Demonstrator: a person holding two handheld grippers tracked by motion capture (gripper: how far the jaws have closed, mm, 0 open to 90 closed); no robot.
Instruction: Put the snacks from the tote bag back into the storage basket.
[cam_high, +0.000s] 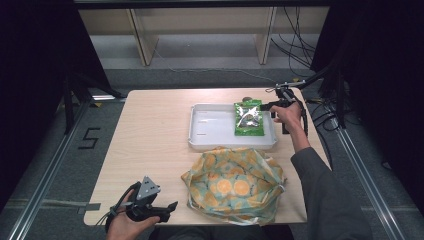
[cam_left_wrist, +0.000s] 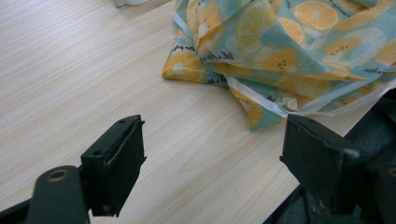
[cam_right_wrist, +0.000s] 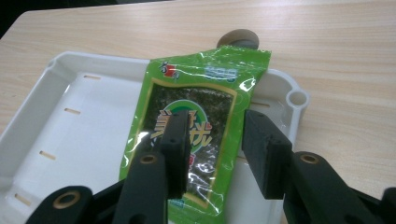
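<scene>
- High view: the right gripper (cam_high: 266, 105) reaches over the right end of the white tray (cam_high: 210, 131), at the edge of the green snack packet (cam_high: 248, 118) lying in the tray's right part. The left gripper (cam_high: 167, 211) rests at the table's (cam_high: 150, 145) near edge, left of the citrus-print cloth bag (cam_high: 235, 184).
- Left gripper view: its jaws stand wide apart over bare wood, nothing between them; the cloth bag (cam_left_wrist: 299, 51) lies just ahead.
- Right gripper view: the jaws stand partly apart over the packet (cam_right_wrist: 196, 121), whose right edge lies between them; pads not pressing it.
</scene>
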